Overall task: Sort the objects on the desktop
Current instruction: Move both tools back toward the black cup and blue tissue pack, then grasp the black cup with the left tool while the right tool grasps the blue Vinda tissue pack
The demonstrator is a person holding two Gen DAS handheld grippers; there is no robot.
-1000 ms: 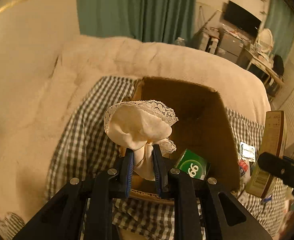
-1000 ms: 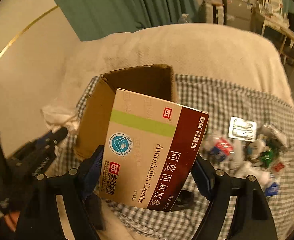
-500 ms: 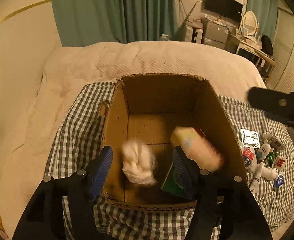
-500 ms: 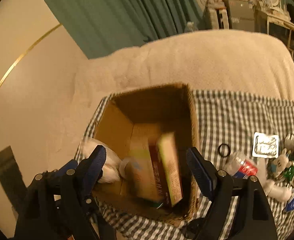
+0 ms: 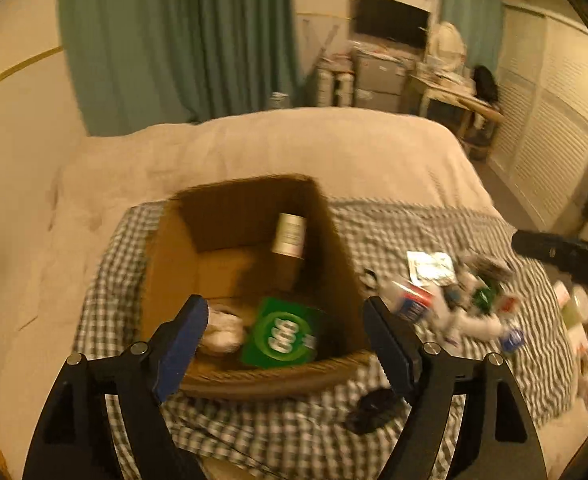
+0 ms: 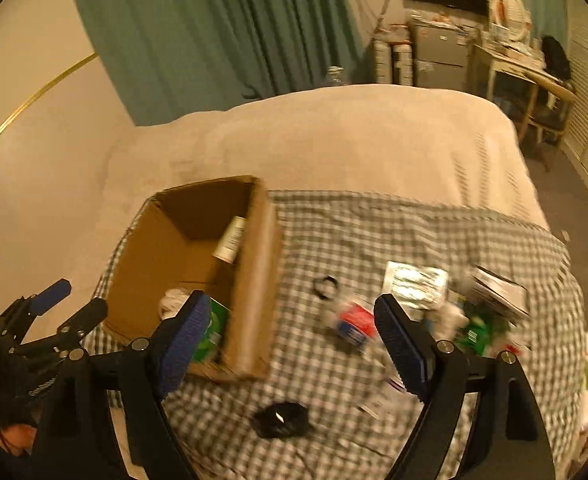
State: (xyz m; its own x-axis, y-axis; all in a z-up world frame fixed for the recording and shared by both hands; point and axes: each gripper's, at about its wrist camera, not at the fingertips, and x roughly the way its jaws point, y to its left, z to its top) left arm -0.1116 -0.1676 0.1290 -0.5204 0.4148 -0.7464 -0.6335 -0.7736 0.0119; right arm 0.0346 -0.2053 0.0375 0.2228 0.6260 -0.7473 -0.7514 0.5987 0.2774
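On the left, a plush beige blanket [image 5: 253, 148] covers the bed, with a gingham cloth [image 6: 374, 232] of small dark and pale checks spread over it. The left gripper [image 5: 285, 340] hangs over the near rim of an open corrugated cardboard box [image 5: 173, 248]; its ribbed blue pads are spreading apart with nothing between them. Inside the box lie a crumpled white cloth [image 5: 221, 332] in the near left corner, a flat green carton [image 5: 281, 334] with a round white logo beside it, and a rectangular medicine box [image 5: 289, 236] leaning on the far right wall. The right gripper [image 6: 289, 344] stands wide and empty over the cloth just right of the box. Further right sit a black ring [image 6: 326, 286], a foil blister sheet [image 6: 414, 280] and a blurred heap of small packets and white figurines [image 6: 474, 320]. A black lump [image 6: 281, 420] lies on the near checks.
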